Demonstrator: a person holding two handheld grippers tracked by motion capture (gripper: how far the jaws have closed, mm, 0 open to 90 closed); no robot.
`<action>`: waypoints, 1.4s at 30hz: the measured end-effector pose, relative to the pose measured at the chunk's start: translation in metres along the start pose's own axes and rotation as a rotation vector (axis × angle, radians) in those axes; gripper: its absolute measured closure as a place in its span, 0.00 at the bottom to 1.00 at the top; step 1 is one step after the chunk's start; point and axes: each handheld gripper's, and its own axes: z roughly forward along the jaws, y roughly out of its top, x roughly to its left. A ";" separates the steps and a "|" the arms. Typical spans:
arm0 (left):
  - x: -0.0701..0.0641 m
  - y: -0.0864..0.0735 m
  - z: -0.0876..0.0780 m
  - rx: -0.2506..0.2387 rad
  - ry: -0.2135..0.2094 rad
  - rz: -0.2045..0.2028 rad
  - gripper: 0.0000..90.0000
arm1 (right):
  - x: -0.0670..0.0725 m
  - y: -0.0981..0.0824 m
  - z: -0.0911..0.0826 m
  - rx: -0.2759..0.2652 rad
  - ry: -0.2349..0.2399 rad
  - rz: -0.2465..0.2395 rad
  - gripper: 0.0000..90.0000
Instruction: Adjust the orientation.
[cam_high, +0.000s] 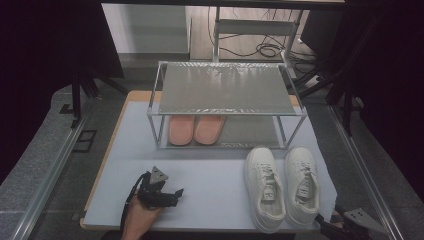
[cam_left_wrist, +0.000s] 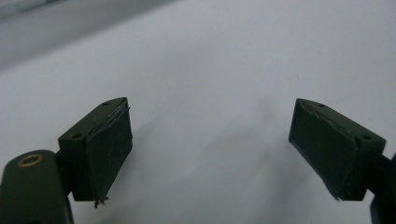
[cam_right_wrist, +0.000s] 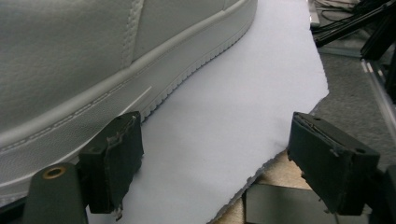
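While the dark room frames it, I see the counter under a pale sheet, a metal shoe rack at the back holding pink slippers. White sneakers lie front right, toes toward the rack. My left claw gapes empty; my right claw gapes beside a sneaker's sole.
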 end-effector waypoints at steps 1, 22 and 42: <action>0.000 -0.002 0.000 0.003 0.001 0.000 0.15 | 0.001 0.001 0.000 0.002 -0.006 -0.009 0.20; -0.005 -0.008 0.003 -0.008 0.041 0.038 0.16 | -0.010 0.022 -0.017 0.037 0.055 0.012 0.15; -0.005 -0.009 0.003 -0.010 0.042 0.037 0.17 | -0.014 0.055 -0.041 0.090 0.104 -0.006 0.21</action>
